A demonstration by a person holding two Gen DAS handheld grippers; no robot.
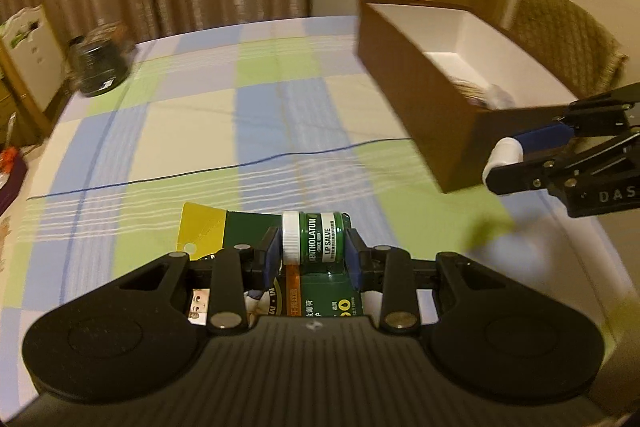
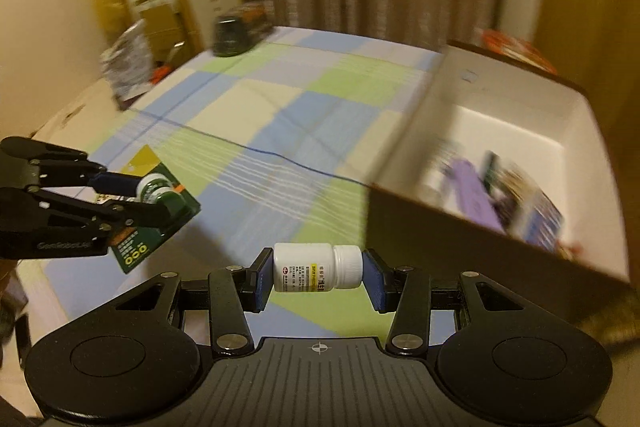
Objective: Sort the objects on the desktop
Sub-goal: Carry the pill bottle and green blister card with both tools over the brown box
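We carried one thing in each hand above the checked surface (image 1: 192, 131). The left gripper (image 1: 312, 247) had its fingers (image 1: 271, 251) clamped on a green lip-salve jar (image 1: 316, 237), pads pressing its white cap on one side and its base on the other, with the jar's printed backing card (image 1: 208, 227) hanging from it. The right gripper (image 2: 318, 275) held a small white pill bottle (image 2: 316, 267) the same way, endwise, cap against one pad and bottom against the other.

We judged both to be light, rigid plastic, smooth enough to slip if squeezed on the round wall, so the flat ends looked the sounder hold. The card seemed thin and floppy and likely to catch the box's rim on the way in, so it needed clearance.

The brown box with the white inside (image 1: 440, 39) stood to the right on the surface, close to both hands and not yet under either.

The left view showed the jar's label and the card's yellow hanging tab, and the other gripper from the side with only the bottle's cap end showing. The right view looked into the box and showed blurred packets (image 2: 516, 203) already lying there, one purple, which the left view barely caught. It also showed the card tilted down below the jar. A dark jar (image 1: 100, 67) stood at the far left corner in both.
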